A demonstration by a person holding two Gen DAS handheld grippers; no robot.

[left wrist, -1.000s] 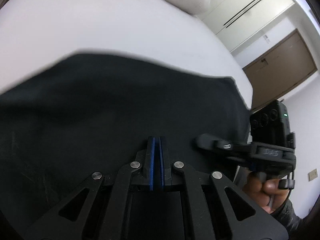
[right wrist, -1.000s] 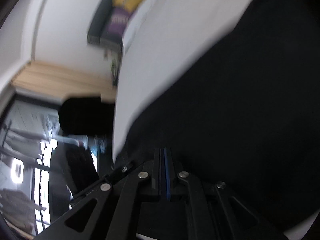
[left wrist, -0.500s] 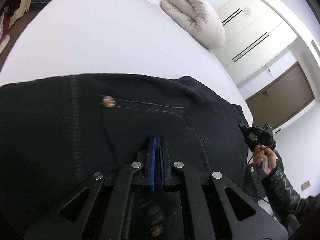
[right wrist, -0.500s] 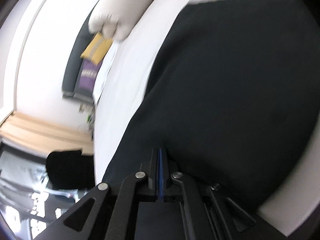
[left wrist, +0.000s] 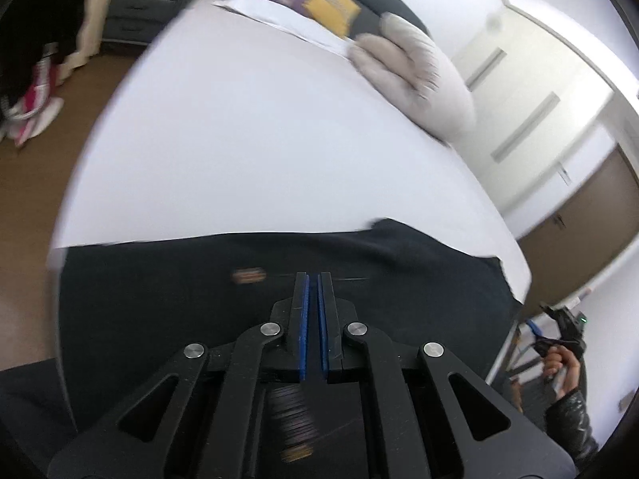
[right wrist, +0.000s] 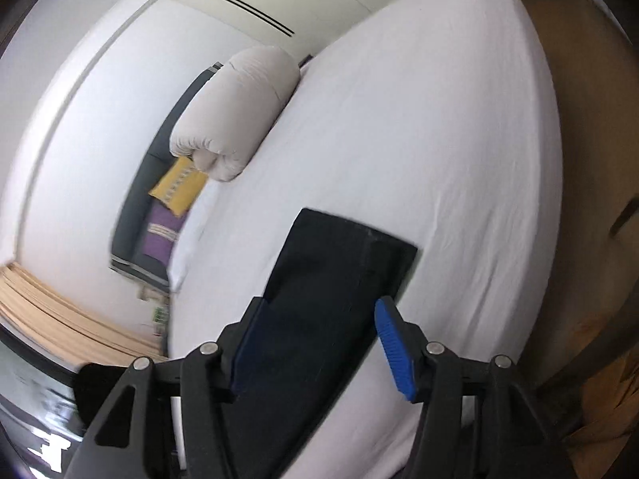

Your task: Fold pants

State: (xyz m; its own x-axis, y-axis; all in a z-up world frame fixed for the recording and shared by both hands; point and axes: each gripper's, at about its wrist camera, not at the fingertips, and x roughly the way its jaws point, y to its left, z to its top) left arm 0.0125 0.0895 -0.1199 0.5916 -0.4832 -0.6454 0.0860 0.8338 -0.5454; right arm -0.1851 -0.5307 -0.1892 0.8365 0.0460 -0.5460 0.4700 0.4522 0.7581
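Left wrist view: left hand-held gripper (left wrist: 313, 279), blue pads nearly together with a thin gap, nothing visibly pinched, above one pair of black pants (left wrist: 159, 299) on the white bed (left wrist: 259, 139). Right wrist view: right hand-held gripper (right wrist: 319, 311) spread wide, holding nothing, the pants (right wrist: 343, 263) lying folded on the bed (right wrist: 459, 159); one rolled duvet (right wrist: 235, 111), two cushions (right wrist: 177, 189).

— What's different on the right?
— The right gripper (right wrist: 325, 343) has spread its fingers and pulled back off the pants (right wrist: 339, 279).
— And the left?
— The left gripper (left wrist: 313, 311) has lifted away; more bed (left wrist: 259, 139) shows.
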